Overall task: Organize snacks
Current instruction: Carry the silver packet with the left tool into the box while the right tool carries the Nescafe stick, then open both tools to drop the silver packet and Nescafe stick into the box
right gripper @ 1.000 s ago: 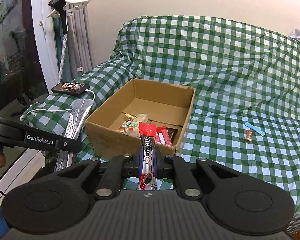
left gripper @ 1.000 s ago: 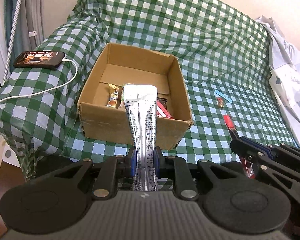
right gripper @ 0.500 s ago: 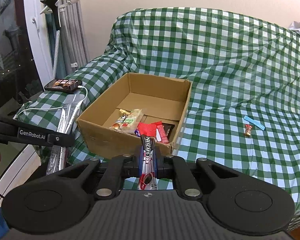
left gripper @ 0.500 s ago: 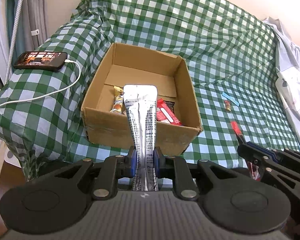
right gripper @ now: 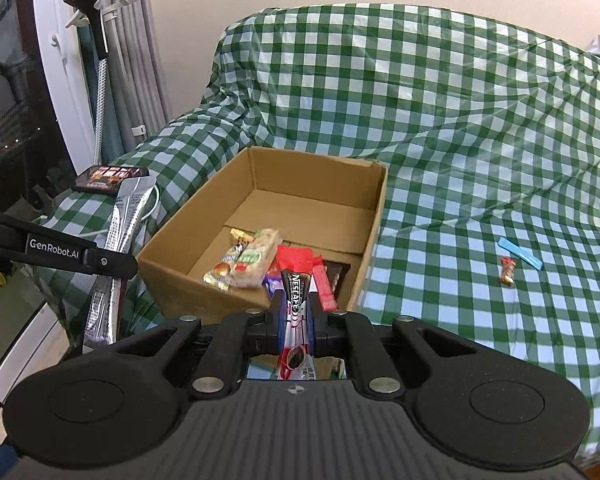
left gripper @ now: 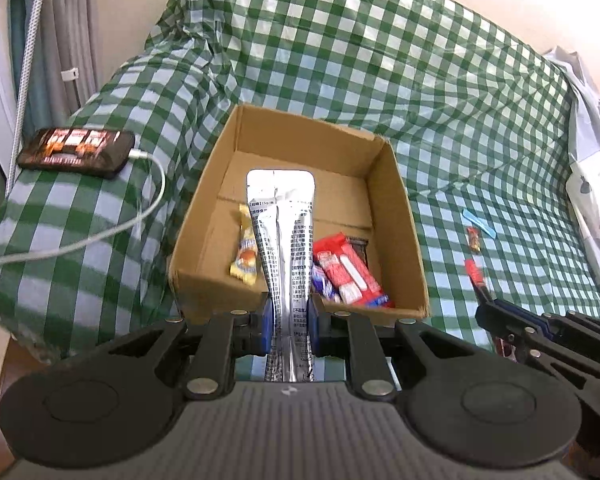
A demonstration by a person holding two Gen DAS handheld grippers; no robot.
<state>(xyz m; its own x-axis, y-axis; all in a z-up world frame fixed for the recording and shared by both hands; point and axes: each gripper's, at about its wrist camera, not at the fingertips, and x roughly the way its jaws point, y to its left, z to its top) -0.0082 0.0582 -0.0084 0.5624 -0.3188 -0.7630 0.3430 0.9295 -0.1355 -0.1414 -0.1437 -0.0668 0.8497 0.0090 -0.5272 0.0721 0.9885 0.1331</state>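
An open cardboard box [left gripper: 414,264] [right gripper: 374,216] sits on the green checked cover and holds several snack packets [left gripper: 346,272] [right gripper: 248,262]. My left gripper [left gripper: 288,322] is shut on a long silver sachet [left gripper: 282,220], held upright just in front of the box's near wall; the sachet also shows in the right wrist view [right gripper: 118,236]. My right gripper [right gripper: 296,320] is shut on a red and black Nescafe stick [right gripper: 296,280], held before the box's near right corner; it also shows in the left wrist view [left gripper: 496,312].
A small wrapped candy [right gripper: 508,270] [left gripper: 475,238] and a blue strip [right gripper: 520,253] [left gripper: 478,222] lie on the cover right of the box. A phone [left gripper: 76,152] on a white cable [left gripper: 156,200] rests on the left armrest. White cloth [left gripper: 596,160] lies at far right.
Both grippers have moved forward and up toward the box with their packets; the box looks nearer and more of its inside shows.
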